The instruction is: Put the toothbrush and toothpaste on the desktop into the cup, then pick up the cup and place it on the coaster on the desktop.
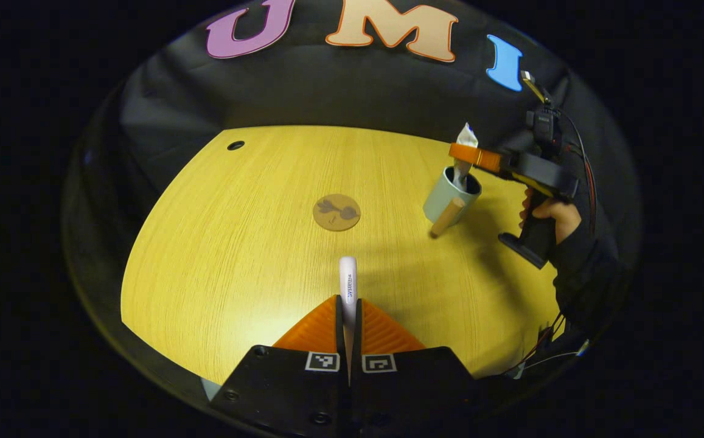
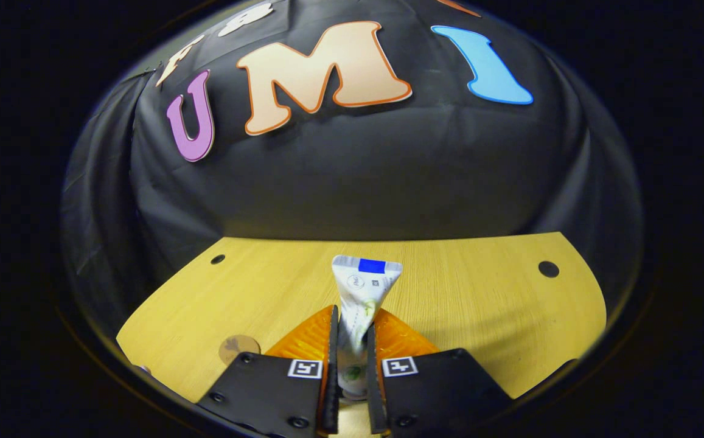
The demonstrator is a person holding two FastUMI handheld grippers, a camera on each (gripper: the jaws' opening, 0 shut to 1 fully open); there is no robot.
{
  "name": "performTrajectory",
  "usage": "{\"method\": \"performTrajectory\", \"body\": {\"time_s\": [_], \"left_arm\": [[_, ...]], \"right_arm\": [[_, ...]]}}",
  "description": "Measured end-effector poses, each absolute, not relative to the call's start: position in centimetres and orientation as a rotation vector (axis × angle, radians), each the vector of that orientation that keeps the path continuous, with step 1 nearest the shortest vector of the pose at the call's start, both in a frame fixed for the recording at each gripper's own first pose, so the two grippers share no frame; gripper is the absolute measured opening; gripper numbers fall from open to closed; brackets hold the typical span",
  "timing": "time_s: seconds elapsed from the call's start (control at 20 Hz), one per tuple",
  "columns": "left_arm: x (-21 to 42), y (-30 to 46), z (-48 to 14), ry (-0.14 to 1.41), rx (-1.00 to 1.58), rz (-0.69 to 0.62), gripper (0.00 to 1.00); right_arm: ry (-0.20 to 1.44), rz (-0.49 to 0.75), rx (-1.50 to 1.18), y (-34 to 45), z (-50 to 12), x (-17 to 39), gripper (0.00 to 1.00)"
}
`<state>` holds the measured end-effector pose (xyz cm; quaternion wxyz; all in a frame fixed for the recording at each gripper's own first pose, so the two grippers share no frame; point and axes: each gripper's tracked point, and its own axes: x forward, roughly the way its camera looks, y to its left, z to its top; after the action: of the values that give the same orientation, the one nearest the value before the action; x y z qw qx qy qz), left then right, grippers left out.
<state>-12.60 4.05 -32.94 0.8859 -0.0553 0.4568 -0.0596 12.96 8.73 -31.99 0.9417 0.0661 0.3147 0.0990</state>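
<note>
Toothpaste (image 2: 361, 292) is pinched upright by the right gripper (image 2: 350, 340) over the cup (image 1: 449, 198) at the desktop's (image 1: 236, 255) right; the left gripper (image 1: 348, 316) clamps the toothbrush (image 1: 347, 283) near the coaster (image 1: 336, 212).

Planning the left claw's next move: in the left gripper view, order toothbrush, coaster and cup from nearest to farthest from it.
1. Toothbrush: clamped in the left claw.
2. Coaster: straight ahead, mid-desk.
3. Cup: farther, ahead to the right, holding the toothpaste.

Left tongs (image 1: 349, 316) pinched nearly closed; right tongs (image 2: 352, 340) clamped too (a gloved hand (image 1: 561, 222) grips their handle), held level.
</note>
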Motion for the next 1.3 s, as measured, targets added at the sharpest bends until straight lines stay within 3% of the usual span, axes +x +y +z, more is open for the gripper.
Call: {"method": "performTrajectory", "body": {"time_s": [0.1, 0.25, 0.9, 1.3], "left_arm": [[-12.3, 3.9, -32.2, 0.934, -0.118, -0.132, 0.00], [-11.7, 3.5, -31.8, 0.915, -0.128, -0.156, 0.00], [-1.1, -3.9, -26.2, 0.698, -0.118, -0.335, 0.00], [7.6, -7.3, -23.5, 0.528, -0.247, -0.317, 0.00]], "right_arm": [[0.662, 0.246, 0.151, 9.4, -32.3, 11.2, 0.39], [0.658, 0.255, 0.159, 8.4, -31.8, 9.2, 1.00], [0.666, 0.049, 0.225, -3.7, -30.2, 2.6, 0.99], [0.674, -0.037, 0.232, -8.7, -29.5, 0.0, 0.96]]}}
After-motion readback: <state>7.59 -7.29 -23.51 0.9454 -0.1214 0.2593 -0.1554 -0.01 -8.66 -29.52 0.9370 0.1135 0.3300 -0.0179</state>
